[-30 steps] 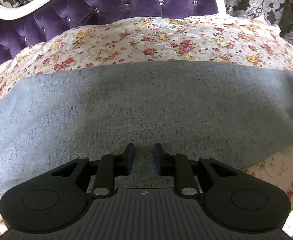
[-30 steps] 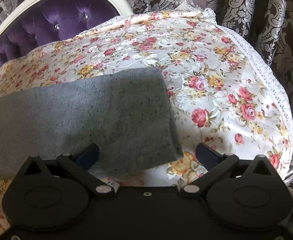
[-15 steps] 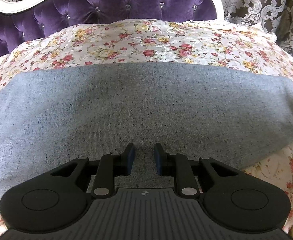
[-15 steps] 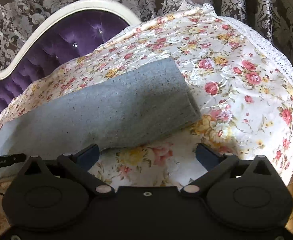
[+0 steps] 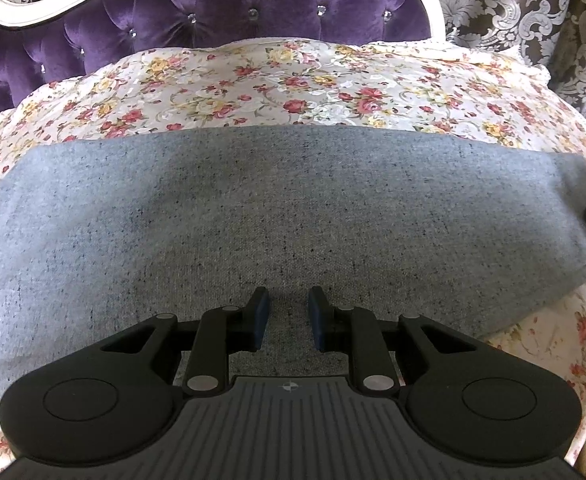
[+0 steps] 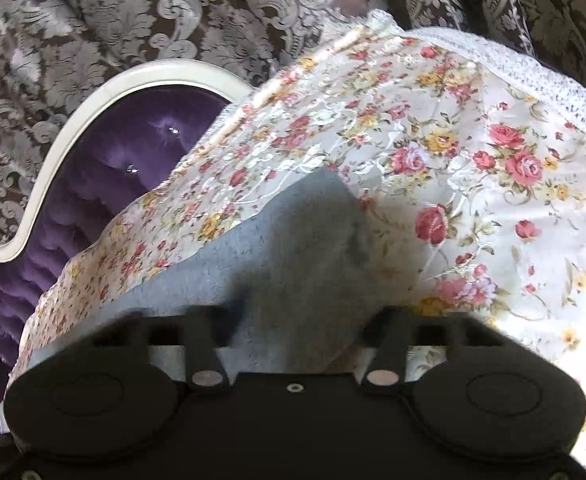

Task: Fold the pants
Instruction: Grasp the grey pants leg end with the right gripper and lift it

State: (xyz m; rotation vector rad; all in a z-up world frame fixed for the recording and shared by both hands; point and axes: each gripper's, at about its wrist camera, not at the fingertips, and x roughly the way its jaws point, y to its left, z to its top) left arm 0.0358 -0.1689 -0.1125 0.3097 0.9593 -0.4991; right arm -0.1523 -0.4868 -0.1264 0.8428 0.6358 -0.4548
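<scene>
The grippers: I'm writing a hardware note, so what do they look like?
The left gripper is matte black with two round side housings, silver pivot pins, a ribbed grey centre plate with a small crosshair mark, and blue finger pads. The right gripper has the same black build; its image is blurred.

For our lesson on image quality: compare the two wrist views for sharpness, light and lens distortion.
Left wrist view: sharp; the grey pants are evenly lit, their straight edge bowed by the fisheye. Right wrist view: motion-blurred, the right gripper smeared with its fingertips hidden by cloth, its jaws having just been closing on the pants; the floral cover is bright, with shadow on the raised pants end.
</scene>
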